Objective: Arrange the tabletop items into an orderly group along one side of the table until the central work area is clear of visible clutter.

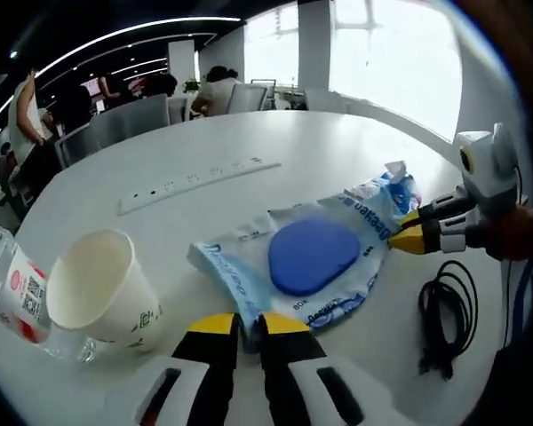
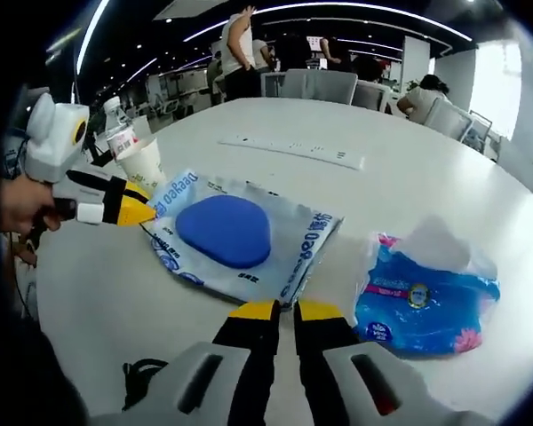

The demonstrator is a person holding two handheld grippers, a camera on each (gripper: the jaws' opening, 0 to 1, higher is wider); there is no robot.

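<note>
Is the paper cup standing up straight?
No, the paper cup lies tipped on its side on the table, its open mouth showing.

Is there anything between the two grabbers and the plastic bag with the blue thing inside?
No. The left gripper is pinching one edge of the clear bag, and the right gripper is pinching the opposite edge, so both are already on it. The paper cup and tissue pack sit off to the sides.

Left gripper point(image 1: 250, 330) low over the table, yellow-tipped jaws nearly together. Right gripper point(image 2: 284, 311) faces it, jaws likewise nearly together. A hand point(image 2: 18, 209) holds the left gripper.
</note>
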